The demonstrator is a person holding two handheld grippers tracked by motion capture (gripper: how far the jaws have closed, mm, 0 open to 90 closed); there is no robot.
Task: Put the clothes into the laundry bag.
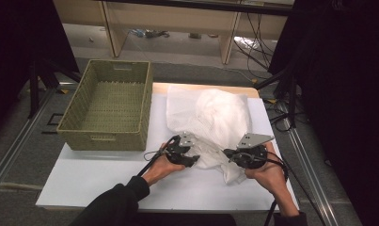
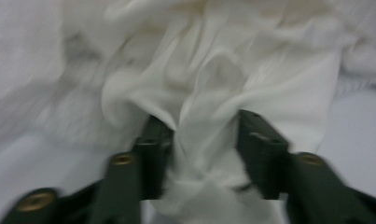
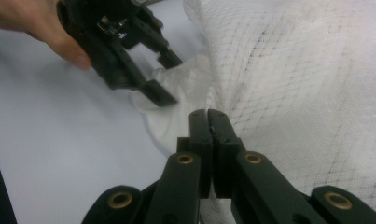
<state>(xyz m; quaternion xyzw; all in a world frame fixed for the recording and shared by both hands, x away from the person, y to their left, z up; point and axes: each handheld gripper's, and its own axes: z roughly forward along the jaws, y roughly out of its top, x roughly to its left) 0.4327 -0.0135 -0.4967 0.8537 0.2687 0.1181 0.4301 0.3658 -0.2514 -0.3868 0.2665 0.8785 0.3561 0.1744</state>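
We worked at the near edge of the white board [image 1: 98, 181], where a heap of white cloth [image 1: 220, 122] lay to the right of the woven basket [image 1: 109, 103], well apart from its wall. Our right gripper [image 1: 234, 156] had its jaws pressed fully together, and the right gripper view showed a pinch of mesh fabric [image 3: 288, 93] caught at their tips, so we judged that side to be gripping the cloth's near right corner. Our left gripper [image 1: 189, 157] stood at the near left corner; in the left gripper view a soft fold of cloth [image 2: 204, 140] ran straight up between its two jaws, which stood part way apart with the fabric bunched in the gap. We could not tell for certain whether the pads were pressing on that fold or only flanking it, though the cloth filled the space from jaw to jaw. The relation that mattered for the coming move was that the fold lay directly ahead of the left jaws and along their line, so closing there should take it without any sideways shift. The two grippers sat near each other along the heap's front edge, with the bulk of the fabric lying beyond them. The left hand [image 1: 161, 167] was the nearer to the basket, which lay further left, so we judged that any carry there would lead with that side.
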